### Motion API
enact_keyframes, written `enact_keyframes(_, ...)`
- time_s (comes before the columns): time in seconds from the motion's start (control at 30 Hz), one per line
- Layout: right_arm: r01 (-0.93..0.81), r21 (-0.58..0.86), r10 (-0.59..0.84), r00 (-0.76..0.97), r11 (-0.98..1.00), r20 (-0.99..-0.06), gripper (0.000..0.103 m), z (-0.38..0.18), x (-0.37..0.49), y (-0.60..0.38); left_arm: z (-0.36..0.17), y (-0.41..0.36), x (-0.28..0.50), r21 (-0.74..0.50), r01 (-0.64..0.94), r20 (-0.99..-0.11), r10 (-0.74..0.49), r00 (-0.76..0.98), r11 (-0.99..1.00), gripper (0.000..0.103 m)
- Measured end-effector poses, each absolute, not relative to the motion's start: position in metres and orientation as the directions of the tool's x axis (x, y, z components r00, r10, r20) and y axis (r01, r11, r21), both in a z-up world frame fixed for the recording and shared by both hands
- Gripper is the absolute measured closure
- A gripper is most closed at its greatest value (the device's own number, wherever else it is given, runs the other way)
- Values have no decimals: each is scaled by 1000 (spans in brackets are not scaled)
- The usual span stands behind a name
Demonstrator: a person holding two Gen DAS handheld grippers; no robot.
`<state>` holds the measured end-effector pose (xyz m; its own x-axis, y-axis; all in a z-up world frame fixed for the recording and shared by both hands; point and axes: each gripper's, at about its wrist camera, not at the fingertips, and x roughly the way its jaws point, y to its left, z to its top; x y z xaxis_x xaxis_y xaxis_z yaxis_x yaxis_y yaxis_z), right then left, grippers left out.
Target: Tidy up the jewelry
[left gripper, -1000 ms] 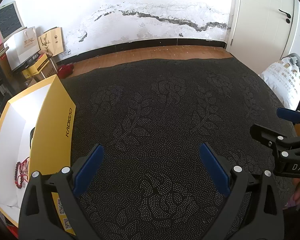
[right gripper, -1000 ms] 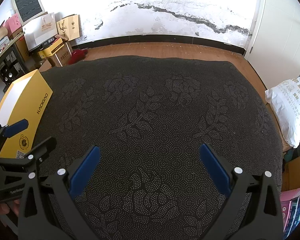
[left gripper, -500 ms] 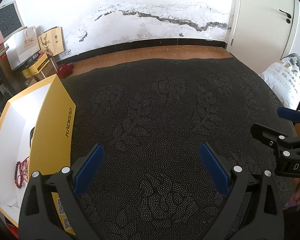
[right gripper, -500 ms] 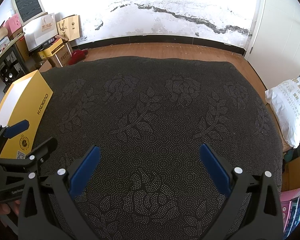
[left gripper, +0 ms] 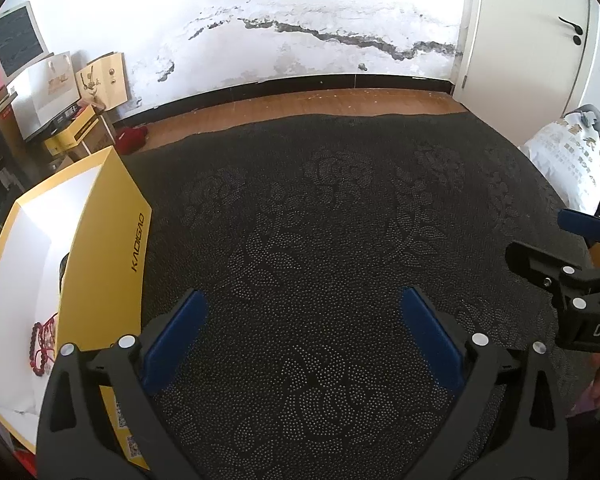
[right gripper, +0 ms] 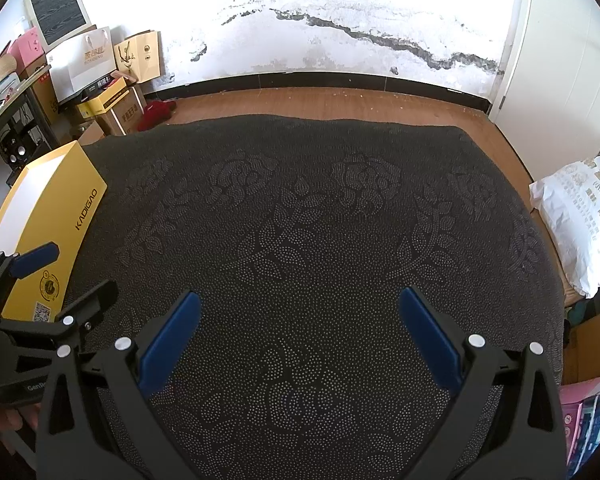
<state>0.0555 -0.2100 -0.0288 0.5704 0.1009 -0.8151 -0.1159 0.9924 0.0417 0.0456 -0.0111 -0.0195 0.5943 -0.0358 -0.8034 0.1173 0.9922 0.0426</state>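
A yellow box (left gripper: 104, 248) with a white inside lies on the left of the dark patterned cloth (left gripper: 320, 220). A red bead bracelet (left gripper: 40, 344) rests in its near end, with a dark item partly hidden behind the box wall. My left gripper (left gripper: 302, 312) hovers open over the cloth just right of the box, nothing between its blue pads. My right gripper (right gripper: 298, 312) is open and empty over the cloth's middle. The right wrist view shows the same box (right gripper: 56, 232) at the left, and the left gripper (right gripper: 66, 276) beside it. The right gripper (left gripper: 548, 240) also appears at the left wrist view's right edge.
A white printed sack (right gripper: 580, 224) sits off the cloth's right edge. Cardboard boxes and paper bags (right gripper: 108, 76) stack against the wall at the back left, on the wooden floor (right gripper: 320, 100). A white door (left gripper: 532, 32) stands at the back right.
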Motion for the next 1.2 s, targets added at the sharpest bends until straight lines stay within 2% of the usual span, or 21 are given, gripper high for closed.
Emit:
enact_keyframes(0.57, -117, 42, 102, 575, 992, -812, 7, -27, 56, -211, -28, -8, 49, 21, 101, -839, -37, 543, 995, 6)
enact_keyframes(1.2, -120, 41, 103, 577, 992, -810, 7, -27, 55, -210, -27, 0, 52, -34, 71, -838, -67, 541, 997, 6)
